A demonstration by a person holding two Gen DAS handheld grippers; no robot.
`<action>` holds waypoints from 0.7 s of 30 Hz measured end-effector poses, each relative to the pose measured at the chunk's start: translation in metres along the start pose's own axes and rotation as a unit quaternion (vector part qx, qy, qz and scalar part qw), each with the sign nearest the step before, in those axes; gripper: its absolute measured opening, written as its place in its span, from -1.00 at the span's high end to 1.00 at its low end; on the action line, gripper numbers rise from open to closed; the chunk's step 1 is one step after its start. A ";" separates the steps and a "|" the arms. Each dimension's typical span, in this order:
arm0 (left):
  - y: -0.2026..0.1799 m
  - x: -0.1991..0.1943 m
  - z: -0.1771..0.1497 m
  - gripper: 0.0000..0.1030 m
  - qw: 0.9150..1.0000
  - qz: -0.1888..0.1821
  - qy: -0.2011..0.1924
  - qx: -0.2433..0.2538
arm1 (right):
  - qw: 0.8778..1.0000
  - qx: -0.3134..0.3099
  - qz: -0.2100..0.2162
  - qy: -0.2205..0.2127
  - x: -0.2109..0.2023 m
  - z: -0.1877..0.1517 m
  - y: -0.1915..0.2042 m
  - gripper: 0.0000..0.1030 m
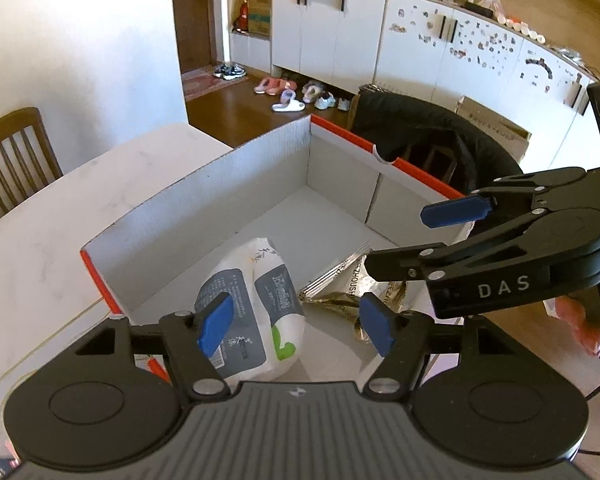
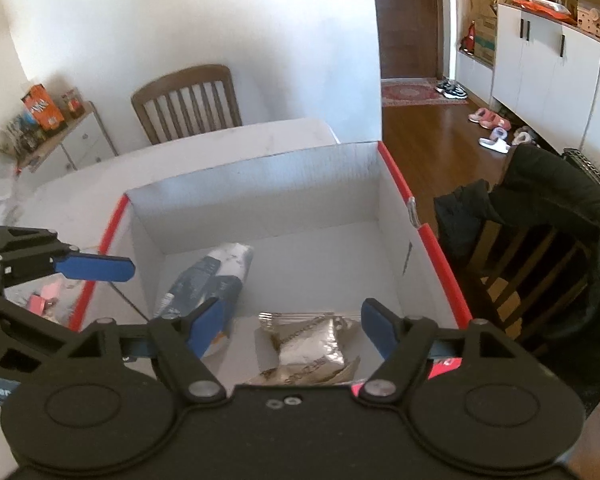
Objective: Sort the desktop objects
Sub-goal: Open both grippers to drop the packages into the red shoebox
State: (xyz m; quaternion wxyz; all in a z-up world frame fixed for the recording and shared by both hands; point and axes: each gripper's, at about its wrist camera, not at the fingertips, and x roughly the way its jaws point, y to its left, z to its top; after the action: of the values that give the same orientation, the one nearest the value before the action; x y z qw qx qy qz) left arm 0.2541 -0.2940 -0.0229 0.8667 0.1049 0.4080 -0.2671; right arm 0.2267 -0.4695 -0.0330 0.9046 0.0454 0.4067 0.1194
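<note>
Resting on the box point(image 1: 148, 216) floor are a white pack point(image 1: 256, 304) and, just beside it, a foil pouch point(image 2: 312, 344); both drops look done; your left gripper point(image 1: 296, 326) and right gripper point(image 2: 294, 330) hover above, tilted down, jaws released and empty; next, reach for another item outside the box.

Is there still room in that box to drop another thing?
Yes. The far half of the box floor is bare, from the white pack and silver pouch back to the far wall. The near end is crowded: both items lie there side by side, under the open left gripper and right gripper.
</note>
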 end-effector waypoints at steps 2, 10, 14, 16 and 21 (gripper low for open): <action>0.000 -0.005 -0.003 -0.34 1.000 0.004 -0.006 -0.008 | 1.000 -0.001 0.006 -0.003 -0.005 0.000 0.002 -0.48; 0.005 -0.040 -0.019 -0.34 0.998 0.032 -0.042 -0.031 | 0.999 -0.010 0.033 -0.025 -0.028 0.003 0.022 -0.49; 0.015 -0.066 -0.032 -0.34 0.996 0.040 -0.063 -0.039 | 0.998 -0.008 0.047 -0.044 -0.041 0.001 0.038 -0.59; 0.023 -0.077 -0.040 -0.34 0.996 0.043 -0.069 -0.048 | 0.998 -0.005 0.051 -0.048 -0.044 0.000 0.045 -0.59; 0.043 -0.100 -0.059 -0.34 0.994 0.045 -0.075 -0.069 | 0.998 -0.001 0.047 -0.052 -0.052 -0.008 0.065 -0.60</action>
State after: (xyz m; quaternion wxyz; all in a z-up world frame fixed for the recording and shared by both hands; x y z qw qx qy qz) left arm 0.1866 -0.1970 0.0137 0.9112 0.0424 0.3538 -0.2065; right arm 0.1755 -0.4197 0.0107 0.9180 0.0698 0.3561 0.1600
